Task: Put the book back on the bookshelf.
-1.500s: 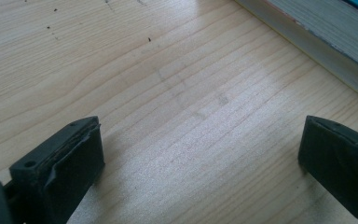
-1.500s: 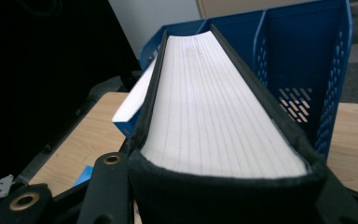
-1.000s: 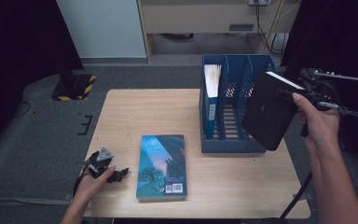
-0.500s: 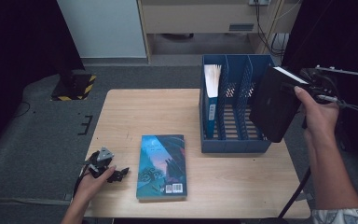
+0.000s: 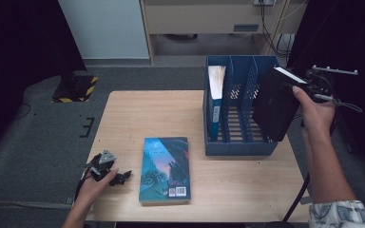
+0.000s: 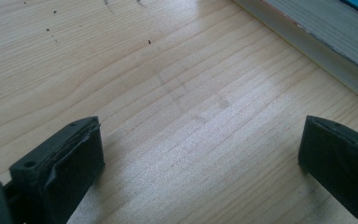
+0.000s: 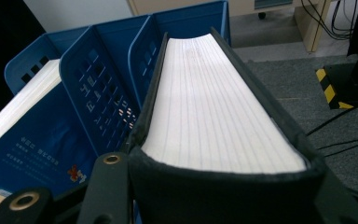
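Right gripper (image 5: 298,91) fingers clamped on black book (image 5: 274,104), tilted above blue rack (image 5: 240,147). Left gripper (image 5: 116,177) fingers spread wide on worktop (image 5: 161,114), teal book (image 5: 165,168) just beside.

- The file rack (image 5: 240,142) stands on the right half of the table (image 5: 161,114), toward the far edge.
- One book (image 5: 215,102) stands upright in the left compartment of the rack.
- The thick book (image 5: 273,104) is in the air at the right side of the rack, tilted, above its right compartment, between the jaws of the right gripper (image 5: 313,88).
- The flat book (image 5: 165,168) lies on the table, near and left of the rack.
- The left gripper (image 5: 116,178) rests on the table at the near left corner, just left of the flat book, apart from it.
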Demonstrator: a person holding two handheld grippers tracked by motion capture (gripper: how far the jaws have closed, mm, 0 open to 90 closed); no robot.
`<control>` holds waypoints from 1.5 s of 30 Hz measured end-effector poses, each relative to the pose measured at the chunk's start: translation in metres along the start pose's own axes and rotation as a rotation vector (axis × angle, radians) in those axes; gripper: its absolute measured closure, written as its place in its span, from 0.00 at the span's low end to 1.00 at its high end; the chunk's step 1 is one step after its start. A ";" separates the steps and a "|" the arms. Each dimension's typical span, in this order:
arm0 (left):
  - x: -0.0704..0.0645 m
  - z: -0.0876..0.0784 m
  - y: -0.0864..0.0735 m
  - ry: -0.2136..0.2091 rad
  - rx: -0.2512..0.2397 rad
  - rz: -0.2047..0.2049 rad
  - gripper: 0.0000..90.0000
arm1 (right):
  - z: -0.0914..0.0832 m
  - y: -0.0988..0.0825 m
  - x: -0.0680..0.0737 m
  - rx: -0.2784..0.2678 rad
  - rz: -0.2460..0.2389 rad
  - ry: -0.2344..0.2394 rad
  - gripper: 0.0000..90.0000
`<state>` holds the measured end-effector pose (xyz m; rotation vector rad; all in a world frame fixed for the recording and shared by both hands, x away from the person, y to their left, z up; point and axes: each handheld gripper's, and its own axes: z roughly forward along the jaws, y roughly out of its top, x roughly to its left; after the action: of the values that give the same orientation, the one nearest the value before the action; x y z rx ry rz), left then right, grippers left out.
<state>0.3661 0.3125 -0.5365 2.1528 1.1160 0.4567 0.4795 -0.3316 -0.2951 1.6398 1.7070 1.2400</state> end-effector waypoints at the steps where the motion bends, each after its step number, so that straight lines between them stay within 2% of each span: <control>1: 0.000 0.000 0.000 0.000 0.000 0.000 0.00 | 0.002 0.000 0.001 0.006 -0.003 0.000 0.59; 16: 0.000 0.000 0.000 0.000 0.001 -0.001 0.00 | 0.036 -0.003 0.012 0.024 -0.039 -0.028 0.59; 18: 0.000 0.000 0.000 0.000 0.001 -0.001 0.00 | 0.041 -0.004 0.012 0.026 -0.027 -0.037 0.59; 27: 0.000 0.000 0.000 0.000 -0.001 -0.004 0.00 | 0.057 -0.008 0.014 0.027 -0.037 -0.064 0.59; 37: 0.000 0.000 0.000 0.000 -0.002 -0.004 0.00 | 0.070 -0.014 0.011 0.026 -0.024 -0.082 0.59; 45: 0.000 0.000 0.000 0.000 0.000 0.000 0.00 | 0.073 -0.018 0.012 0.026 -0.007 -0.095 0.59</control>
<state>0.3661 0.3124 -0.5365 2.1528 1.1163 0.4565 0.5283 -0.2970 -0.3423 1.6782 1.6760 1.1223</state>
